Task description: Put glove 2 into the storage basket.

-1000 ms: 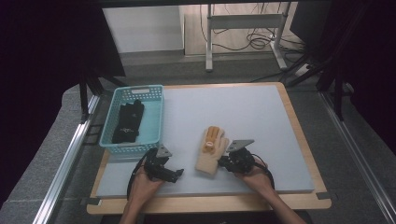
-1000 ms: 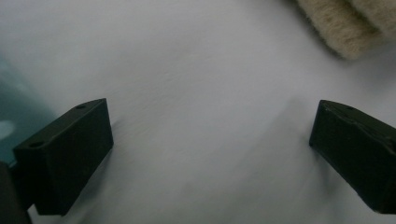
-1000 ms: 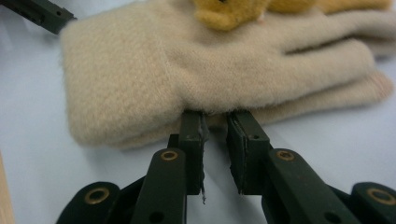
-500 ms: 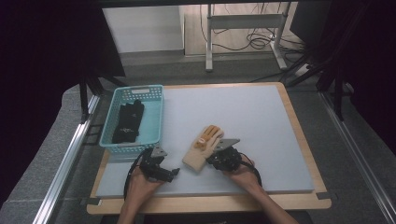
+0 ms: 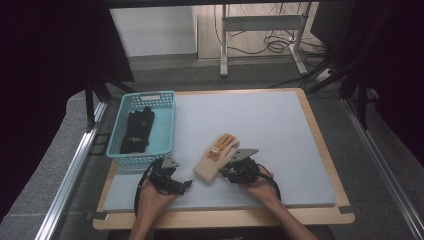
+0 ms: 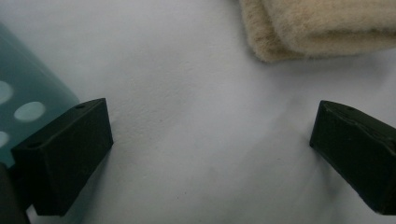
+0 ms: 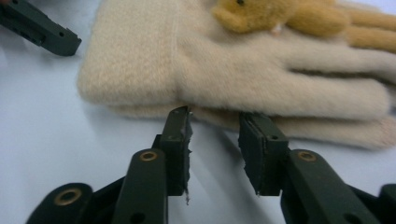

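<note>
In the high view, a cream fleece glove [image 5: 216,157] with mustard-yellow fingertips lies flat on the grey tabletop [image 5: 280,135], near the front edge and just right of a teal basket [image 5: 167,117] that holds a pair of black gloves [image 5: 136,131]. The left gripper [image 5: 184,184] sits off the glove's cuff end; the right gripper [image 5: 226,172] is against the glove's near side.

In the left gripper view, its fingers [image 6: 65,154] are spread wide over bare tabletop, holding nothing. The cuff corner of the glove shows at the top, apart from both fingers, and the basket wall stands just behind the left-hand finger.

In the right gripper view, the fingers [image 7: 180,140] are parted by a narrow gap, their tips right at the glove's lower edge beside the cuff seam, not yet pinching it. A small plush bear figure [image 7: 254,14] is sewn on the back of the glove.

The glove looks light, soft and floppy; it should sag when lifted, so taking hold of the doubled cuff edge seems the surest grip.
</note>
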Action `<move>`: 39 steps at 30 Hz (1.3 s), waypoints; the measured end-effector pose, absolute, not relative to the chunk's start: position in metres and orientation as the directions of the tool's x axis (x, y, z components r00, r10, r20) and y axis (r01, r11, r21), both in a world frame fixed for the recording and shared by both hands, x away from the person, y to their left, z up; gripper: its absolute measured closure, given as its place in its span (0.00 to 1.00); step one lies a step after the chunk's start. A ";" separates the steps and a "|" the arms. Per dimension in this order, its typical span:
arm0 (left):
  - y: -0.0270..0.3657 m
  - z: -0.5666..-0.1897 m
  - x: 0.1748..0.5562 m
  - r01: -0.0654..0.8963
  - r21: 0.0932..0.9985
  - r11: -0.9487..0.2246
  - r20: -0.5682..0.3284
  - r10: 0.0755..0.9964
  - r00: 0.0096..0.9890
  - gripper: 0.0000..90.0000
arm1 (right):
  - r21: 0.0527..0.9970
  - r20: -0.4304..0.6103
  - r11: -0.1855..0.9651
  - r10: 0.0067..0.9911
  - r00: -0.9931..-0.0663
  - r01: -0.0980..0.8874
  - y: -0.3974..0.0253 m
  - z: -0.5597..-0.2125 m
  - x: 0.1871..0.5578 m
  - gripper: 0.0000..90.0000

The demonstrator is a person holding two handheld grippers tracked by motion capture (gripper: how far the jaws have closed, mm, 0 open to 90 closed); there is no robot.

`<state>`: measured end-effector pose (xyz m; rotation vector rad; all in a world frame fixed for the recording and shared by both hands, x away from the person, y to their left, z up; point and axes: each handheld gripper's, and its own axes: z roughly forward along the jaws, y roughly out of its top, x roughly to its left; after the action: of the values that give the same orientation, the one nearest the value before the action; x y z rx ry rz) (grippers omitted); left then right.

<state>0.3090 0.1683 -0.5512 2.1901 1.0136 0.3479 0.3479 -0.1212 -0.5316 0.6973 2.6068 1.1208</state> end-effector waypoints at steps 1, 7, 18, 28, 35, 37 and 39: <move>0.168 -0.551 0.309 0.568 0.686 -0.455 -0.046 0.752 0.657 0.00 | 0.730 -0.021 0.597 0.507 -0.862 0.334 -0.123 -0.531 0.347 0.67; 0.168 -0.551 0.309 0.568 0.687 -0.453 -0.048 0.751 0.658 0.00 | 0.750 -0.033 0.572 0.534 -0.845 0.332 -0.139 -0.521 0.347 0.60; 0.169 -0.551 0.309 0.569 0.686 -0.453 -0.050 0.752 0.658 0.00 | 0.746 -0.060 0.539 0.638 -0.768 0.390 -0.184 -0.514 0.356 0.40; 0.168 -0.552 0.309 0.568 0.687 -0.454 -0.047 0.752 0.657 0.00 | 0.744 -0.075 0.503 0.718 -0.692 0.441 -0.229 -0.515 0.361 0.32; 0.168 -0.551 0.309 0.569 0.685 -0.454 -0.047 0.752 0.657 0.00 | 0.734 -0.087 0.484 0.763 -0.641 0.476 -0.246 -0.520 0.369 0.27; 0.168 -0.551 0.309 0.571 0.684 -0.454 -0.047 0.753 0.656 0.00 | 0.727 -0.099 0.491 0.766 -0.635 0.479 -0.248 -0.524 0.370 0.26; 0.168 -0.551 0.309 0.571 0.684 -0.454 -0.048 0.753 0.656 0.00 | 0.718 -0.107 0.500 0.766 -0.633 0.484 -0.249 -0.527 0.371 0.24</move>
<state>0.3088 0.1684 -0.5513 2.1873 1.0209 0.3435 0.3713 -0.2488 -0.5270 1.0339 2.3331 0.9269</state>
